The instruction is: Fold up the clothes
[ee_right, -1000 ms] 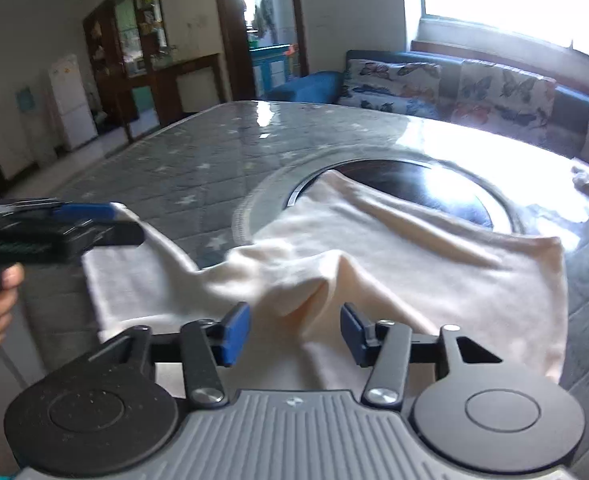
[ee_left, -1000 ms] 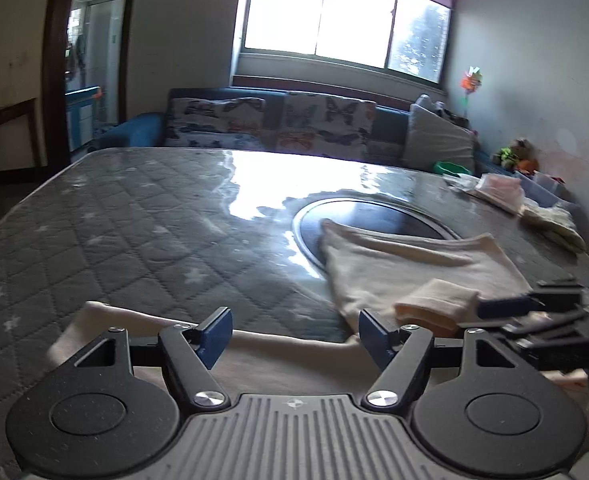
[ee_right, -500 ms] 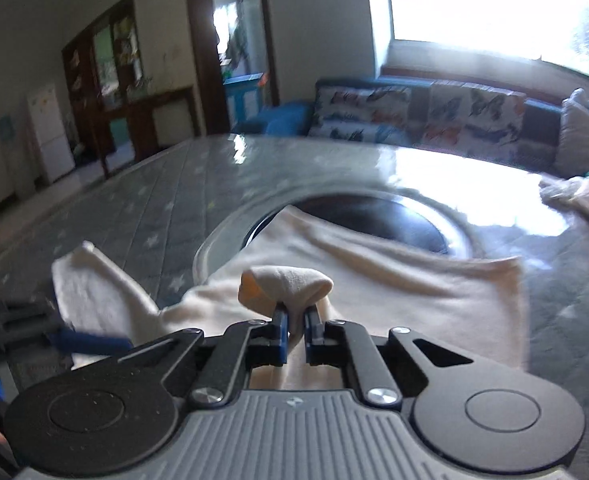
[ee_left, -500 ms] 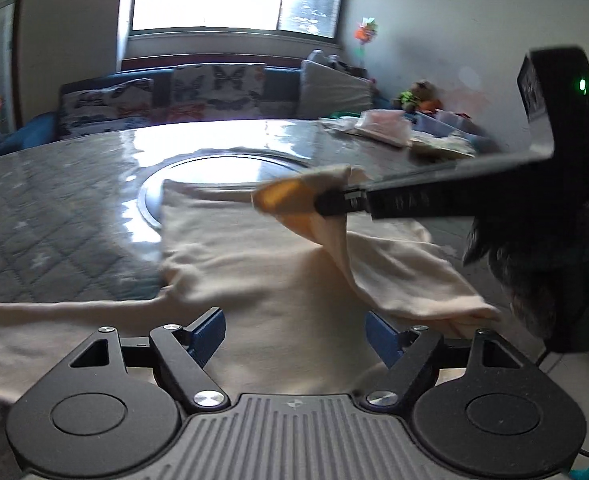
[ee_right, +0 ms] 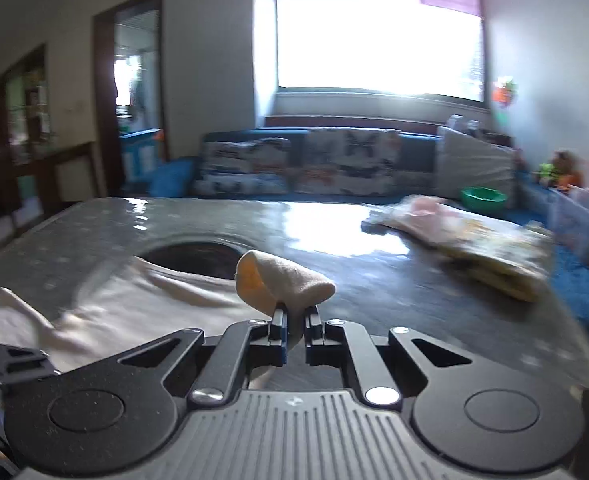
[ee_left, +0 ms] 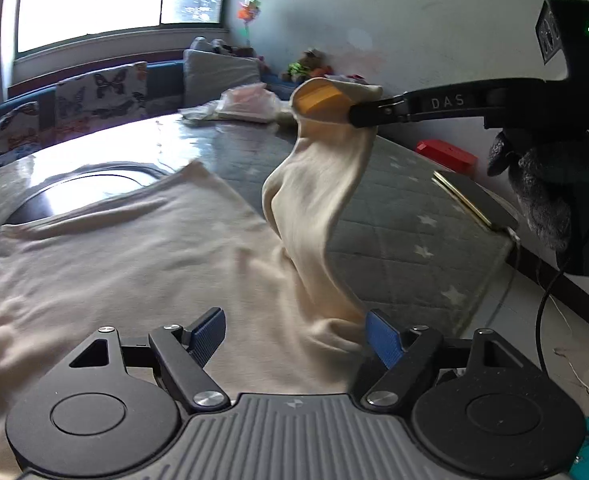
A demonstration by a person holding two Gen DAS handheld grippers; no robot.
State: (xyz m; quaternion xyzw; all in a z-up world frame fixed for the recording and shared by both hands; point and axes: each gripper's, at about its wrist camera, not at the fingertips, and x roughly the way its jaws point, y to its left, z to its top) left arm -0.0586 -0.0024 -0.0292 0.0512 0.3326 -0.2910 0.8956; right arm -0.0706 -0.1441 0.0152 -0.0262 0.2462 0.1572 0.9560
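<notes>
The cream garment (ee_left: 142,256) lies mostly flat on the worktop (ee_left: 406,224), straight ahead of the left tool (ee_left: 294,338) and spreading away to its left side. The far edge of the garment reaches over the dark round inset (ee_left: 74,188) in the worktop.

The right tool (ee_right: 294,326) has its two fingers pressed together on one end of the cloth. This end stands up as a small bunch just beyond its fingertips. From the left wrist view, the same end is high above the worktop, ahead and to the right of the left tool, and a long strip of cloth hangs down from it in a twisted column.

The left tool is wide open and holds nothing. The foot of the hanging strip sits close to its right finger, but I cannot tell if they touch.

I judge the cloth to be light, soft and limp, maybe a little stretchy. It will not keep any shape and will sag and twist from one single hold. A thin pinch at a hem or a corner should be enough and is not likely to slip. To lay a clean fold, a second hold on the same edge would probably help, so the cloth stays taut between the two tools.

Behind the worktop, a pile of other clothes (ee_right: 466,236) lies far ahead and to the right of the right tool.
</notes>
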